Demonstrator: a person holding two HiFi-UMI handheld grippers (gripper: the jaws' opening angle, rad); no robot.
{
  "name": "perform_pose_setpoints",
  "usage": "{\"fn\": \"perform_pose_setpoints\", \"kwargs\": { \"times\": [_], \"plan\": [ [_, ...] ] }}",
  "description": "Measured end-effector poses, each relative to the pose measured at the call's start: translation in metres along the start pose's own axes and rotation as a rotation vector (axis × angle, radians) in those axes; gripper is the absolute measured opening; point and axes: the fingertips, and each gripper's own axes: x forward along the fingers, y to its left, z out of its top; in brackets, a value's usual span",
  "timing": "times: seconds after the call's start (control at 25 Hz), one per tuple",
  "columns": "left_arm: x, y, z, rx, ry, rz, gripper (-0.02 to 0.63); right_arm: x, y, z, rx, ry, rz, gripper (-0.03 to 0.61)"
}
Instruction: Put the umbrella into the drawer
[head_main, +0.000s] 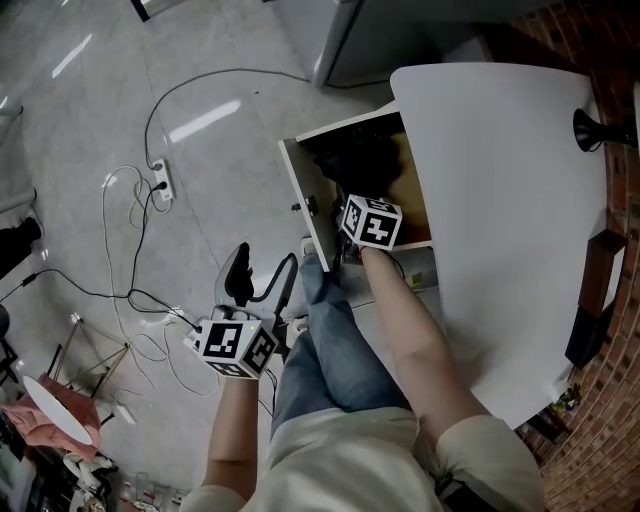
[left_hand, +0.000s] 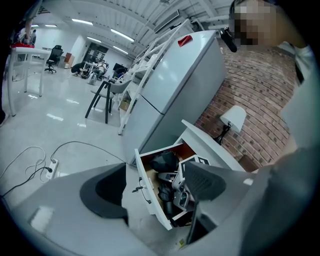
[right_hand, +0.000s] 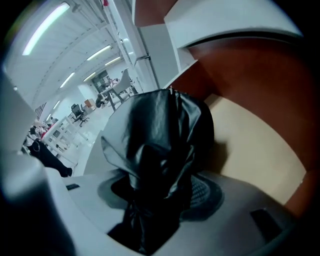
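Observation:
The white drawer (head_main: 300, 190) under the desk stands pulled out, its brown inside showing. A black folded umbrella (head_main: 355, 160) lies in it, bunched fabric toward the back. My right gripper (head_main: 345, 218) reaches down into the drawer, shut on the umbrella (right_hand: 160, 145); the fabric fills the space between its pads (right_hand: 205, 192). My left gripper (head_main: 262, 285) hangs over the floor left of the drawer, open with nothing between its fingers. In the left gripper view the drawer front (left_hand: 150, 192) and the right gripper (left_hand: 181, 192) show between the left gripper's (left_hand: 155, 187) spread jaws.
A white desk top (head_main: 510, 200) covers the drawer's right side, with a black lamp (head_main: 590, 130) at its far edge. A power strip (head_main: 162, 180) and loose cables lie on the floor to the left. The person's jeans-clad legs (head_main: 330, 340) are beside the drawer. A refrigerator (left_hand: 175, 85) stands behind.

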Motion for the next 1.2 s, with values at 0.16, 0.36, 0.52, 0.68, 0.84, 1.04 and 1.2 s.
{"fn": "perform_pose_setpoints", "kwargs": {
  "times": [0.16,0.36,0.52,0.68,0.84,1.04,1.2],
  "plan": [
    [0.006,0.006,-0.004,-0.008,0.009,0.009,0.351,0.017,-0.008,-0.007,0.000,0.024,-0.020,0.241],
    [0.014,0.009,-0.012,-0.024,0.026,0.013,0.351,0.032,-0.015,-0.017,-0.037,0.058,-0.042,0.241],
    [0.018,0.007,-0.019,-0.026,0.043,0.001,0.351,0.038,-0.018,-0.022,-0.084,0.070,-0.046,0.242],
    [0.019,0.006,-0.019,-0.024,0.045,-0.008,0.351,0.040,-0.018,-0.021,-0.099,0.076,-0.068,0.245],
    [0.011,0.004,-0.017,-0.025,0.032,-0.007,0.351,0.040,-0.015,-0.023,-0.092,0.102,-0.065,0.268],
    [-0.004,0.000,-0.016,-0.011,0.019,-0.008,0.351,0.027,-0.012,-0.019,-0.078,0.105,-0.081,0.299],
    [-0.019,-0.006,-0.014,-0.001,0.001,-0.008,0.351,0.003,-0.008,-0.012,-0.085,0.058,-0.083,0.293]
  ]
}}
